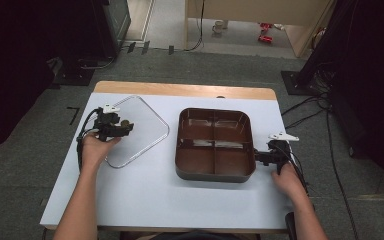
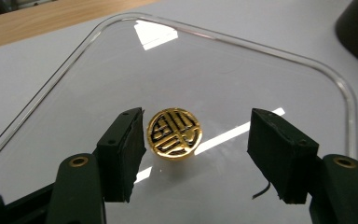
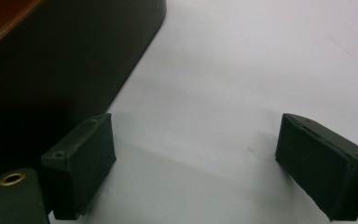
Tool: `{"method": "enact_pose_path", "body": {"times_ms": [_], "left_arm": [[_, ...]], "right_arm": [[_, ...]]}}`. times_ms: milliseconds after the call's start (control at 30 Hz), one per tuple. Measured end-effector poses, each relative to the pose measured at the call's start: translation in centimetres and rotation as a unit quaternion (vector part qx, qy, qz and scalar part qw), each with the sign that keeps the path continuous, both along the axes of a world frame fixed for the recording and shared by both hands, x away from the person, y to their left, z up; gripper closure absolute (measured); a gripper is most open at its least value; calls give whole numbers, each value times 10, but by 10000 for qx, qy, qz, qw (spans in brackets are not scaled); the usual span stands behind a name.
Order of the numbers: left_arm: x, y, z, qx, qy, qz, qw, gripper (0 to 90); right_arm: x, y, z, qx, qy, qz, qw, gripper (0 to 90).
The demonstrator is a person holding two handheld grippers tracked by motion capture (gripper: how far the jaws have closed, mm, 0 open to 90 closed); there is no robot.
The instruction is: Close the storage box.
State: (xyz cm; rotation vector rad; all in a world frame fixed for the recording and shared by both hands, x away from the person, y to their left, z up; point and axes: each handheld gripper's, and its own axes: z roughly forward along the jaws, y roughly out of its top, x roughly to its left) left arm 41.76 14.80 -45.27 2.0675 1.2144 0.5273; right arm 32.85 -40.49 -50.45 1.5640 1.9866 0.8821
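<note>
- Nearest, the person's two forearms come in from the bottom of the high view and rest on a pale table [image 1: 145, 200].
- The right gripper [image 1: 264, 156] sits just beside the right edge of a brown four-compartment tray [image 1: 215, 172]. Its jaws stand well apart with nothing between them.
- The left gripper [image 1: 125, 128] is over a clear lid [image 1: 152, 137] lying flat on the table, left of the tray and apart from it. Its jaws stand open around a small gold knob [image 2: 174, 133] at the lid's middle. One pad [image 2: 133, 149] is close beside the knob, and the other is well off.
- Risk, as a judgement: the knob sits off-centre between the jaws, so closing could push it sideways and slide the smooth lid, or give a weak pinch that slips on lifting.
- The left gripper view shows the knob's gold-and-black pattern and the uneven gap; the high view shows the knob as a dark speck.
- The right gripper view shows the tray's dark outer wall [image 3: 51, 70] beside the near jaw; whether they touch, I cannot tell.
- Farthest, grey floor and cables lie beyond the table.
</note>
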Motion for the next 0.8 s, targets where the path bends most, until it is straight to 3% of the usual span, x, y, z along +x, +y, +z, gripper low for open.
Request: {"method": "enact_pose_path", "body": {"times_ms": [133, 433, 500, 667, 800], "left_arm": [[5, 2, -7, 19, 36, 81, 10000, 393], [13, 6, -18, -156, 217, 226, 9994, 463], [14, 6, -21, -83, 257, 230, 9994, 507], [14, 3, -23, -68, 249, 207, 9995, 570], [14, 3, -25, -106, 246, 230, 9994, 571]], "right_arm": [[0, 0, 0, -1, 0, 0, 10000, 112], [0, 0, 0, -1, 0, 0, 10000, 112], [0, 0, 0, -1, 0, 0, 10000, 112], [0, 0, 0, -1, 0, 0, 10000, 112], [0, 0, 0, 0, 1, -1, 10000, 112]]}}
